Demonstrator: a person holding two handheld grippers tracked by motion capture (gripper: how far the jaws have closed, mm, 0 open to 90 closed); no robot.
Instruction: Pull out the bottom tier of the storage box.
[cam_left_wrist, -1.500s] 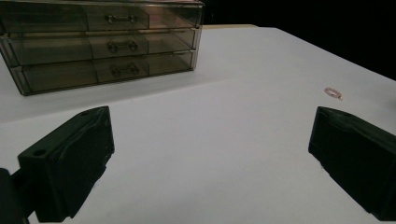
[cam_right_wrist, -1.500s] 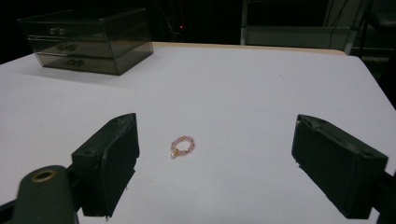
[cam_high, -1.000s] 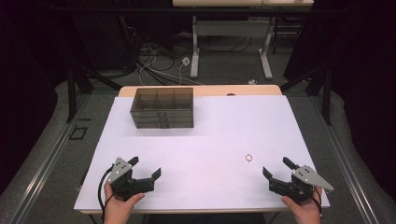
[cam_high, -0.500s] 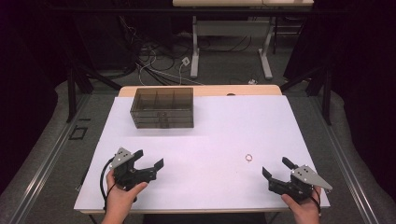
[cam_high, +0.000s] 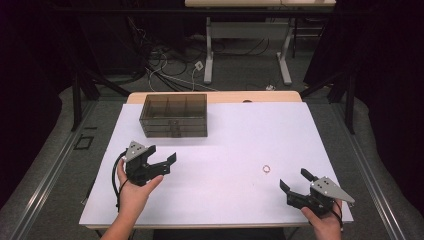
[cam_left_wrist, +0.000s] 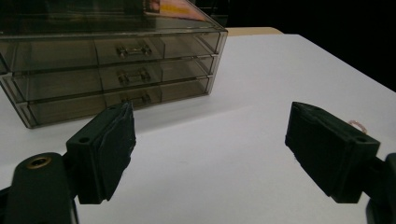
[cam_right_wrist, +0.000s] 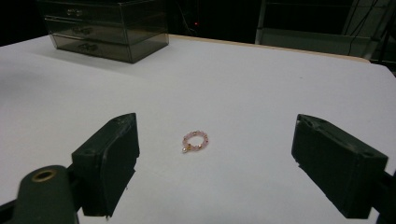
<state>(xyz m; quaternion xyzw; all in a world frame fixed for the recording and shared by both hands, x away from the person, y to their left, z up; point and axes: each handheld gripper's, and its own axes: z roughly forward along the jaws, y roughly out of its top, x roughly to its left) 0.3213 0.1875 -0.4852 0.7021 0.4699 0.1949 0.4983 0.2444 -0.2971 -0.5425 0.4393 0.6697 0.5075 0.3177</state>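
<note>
A smoky clear drawer box (cam_high: 175, 115) with three handled drawers stands at the back left of the white table (cam_high: 240, 130). In the left gripper view the drawer box (cam_left_wrist: 112, 65) is close ahead, all drawers closed. A small pink bead bracelet (cam_high: 267, 169) lies flat at the front right. My left gripper (cam_high: 162, 154) hovers in front of the box; its jaws have just been closing a little, nothing is between them, and it is still open (cam_left_wrist: 210, 140). My right gripper (cam_high: 295, 179) rests open near the front edge, and the bracelet (cam_right_wrist: 195, 140) lies just ahead of it (cam_right_wrist: 215, 154).
The bracelet (cam_left_wrist: 358, 125) peeks past the right jaw in the left gripper view. Behind the table are a wooden strip, desk legs (cam_high: 208, 55) and loose cables on the floor. Dark curtains close off both sides.
The left hand has lifted and moved forward toward the drawer box, and its jaws have narrowed slightly. The right gripper and the bracelet have stayed put.
</note>
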